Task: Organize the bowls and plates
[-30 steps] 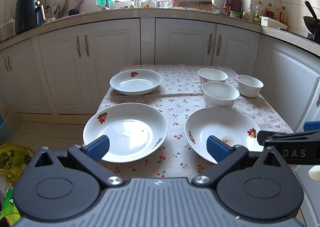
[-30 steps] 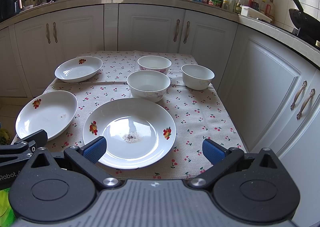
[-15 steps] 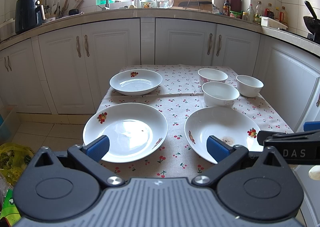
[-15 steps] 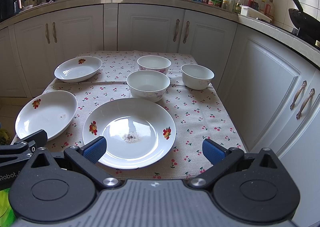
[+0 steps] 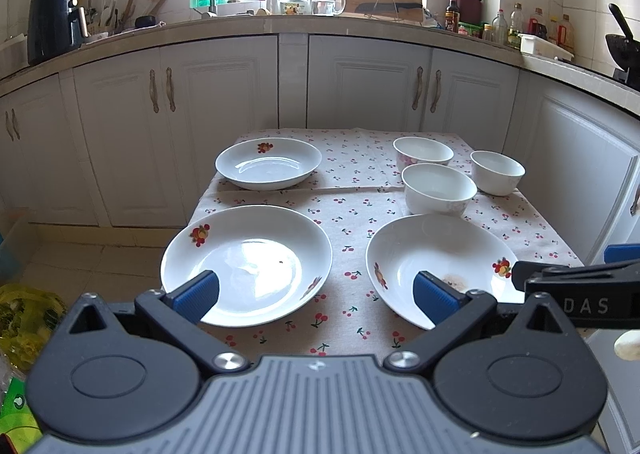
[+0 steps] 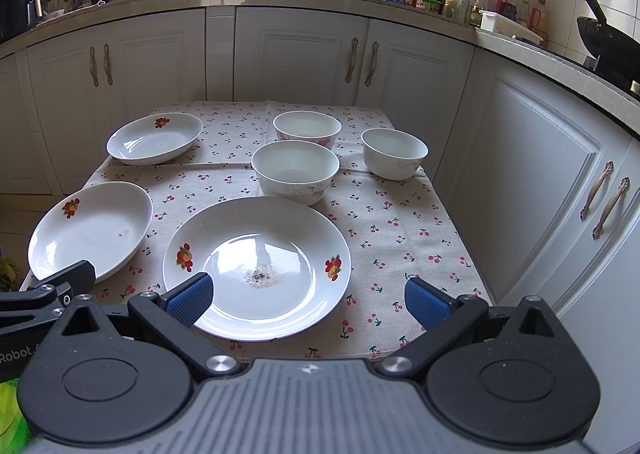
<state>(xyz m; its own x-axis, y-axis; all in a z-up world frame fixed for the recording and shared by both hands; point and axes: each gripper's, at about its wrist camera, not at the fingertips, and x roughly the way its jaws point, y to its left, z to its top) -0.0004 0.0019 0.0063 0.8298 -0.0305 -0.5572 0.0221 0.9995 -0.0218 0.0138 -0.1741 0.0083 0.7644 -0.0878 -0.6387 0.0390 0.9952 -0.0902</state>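
Nearest to me, my left tool (image 5: 316, 290) hangs at the near edge of the table (image 6: 400, 222) with its blue pads spread wide and nothing between them. My right tool (image 6: 306, 296) sits beside it, just as wide open and equally empty; its black body shows at the right edge of the left wrist view.

Under the left tool lies the near left plate (image 5: 246, 262), white with a fruit print on its rim, resting flat on the cherry-print tablecloth (image 5: 348, 222). Just beside it, under the right tool, is the near right plate (image 6: 256, 264). It carries two fruit prints and a small brownish smear of residue near its middle. The two plates lie apart, with a strip of cloth between them.

Past the soiled plate I see the nearest bowl (image 6: 296, 172), white with a faint floral pattern on its side, standing upright very close to that plate's far rim. Behind it stands a second bowl (image 6: 307, 128), and to the right a third bowl (image 6: 394, 152), each upright and separate.

At the far left corner of the table rests a deeper, smaller plate (image 5: 268, 162), well apart from the bowls.

Beyond the table run white cabinets (image 5: 224, 114) under a cluttered kitchen counter (image 5: 352, 20).
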